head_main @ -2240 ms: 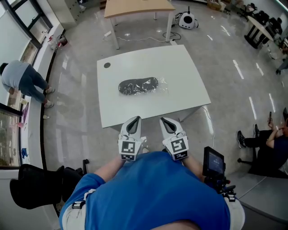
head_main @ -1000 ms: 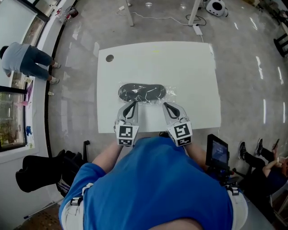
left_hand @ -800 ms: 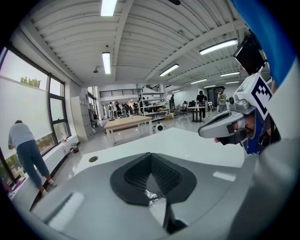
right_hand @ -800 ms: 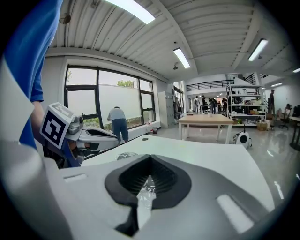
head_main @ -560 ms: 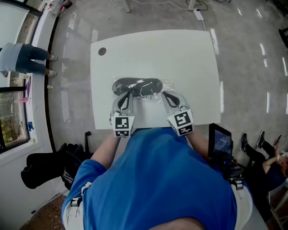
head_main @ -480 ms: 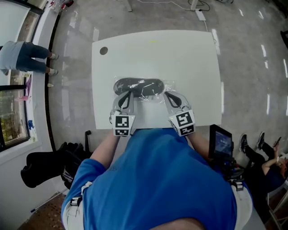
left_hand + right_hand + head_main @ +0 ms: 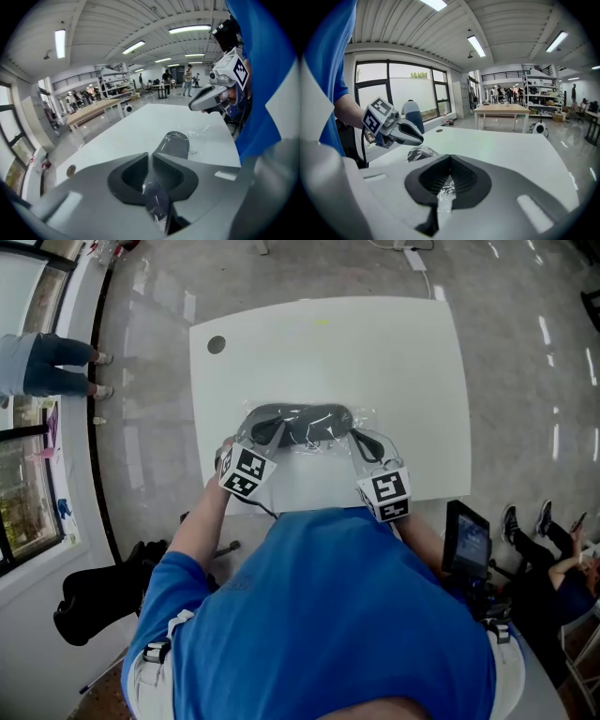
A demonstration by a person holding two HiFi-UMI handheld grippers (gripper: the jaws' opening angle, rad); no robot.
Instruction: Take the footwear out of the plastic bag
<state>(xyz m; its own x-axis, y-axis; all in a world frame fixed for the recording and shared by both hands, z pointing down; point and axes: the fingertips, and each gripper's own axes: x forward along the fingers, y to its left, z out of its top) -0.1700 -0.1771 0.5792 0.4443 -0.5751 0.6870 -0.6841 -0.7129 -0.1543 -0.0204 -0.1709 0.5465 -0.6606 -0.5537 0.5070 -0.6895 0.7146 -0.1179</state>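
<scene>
A black shoe [image 7: 298, 424] lies sealed in a clear plastic bag [image 7: 356, 418] near the front of the white table [image 7: 375, 352]. My left gripper [image 7: 275, 430] is at the bag's left end, shut on the plastic bag. In the left gripper view its jaws [image 7: 151, 157] pinch film with dark material inside, and the shoe [image 7: 176, 143] lies just beyond. My right gripper [image 7: 356, 435] is at the bag's right end, shut on the clear plastic; its jaws [image 7: 450, 159] hold a crumpled strip of film. The bagged shoe [image 7: 419, 152] and the left gripper [image 7: 401, 131] show in the right gripper view.
A round cable hole [image 7: 217, 345] sits at the table's far left corner. A person [image 7: 47, 367] stands by the window on the left. A black bag [image 7: 103, 596] lies on the floor left of me, and a screen on a stand [image 7: 469, 540] is at my right.
Both grippers came forward from the table's near edge to the bag and now grip its plastic. The left gripper has swung outward and angles in from the left end.
</scene>
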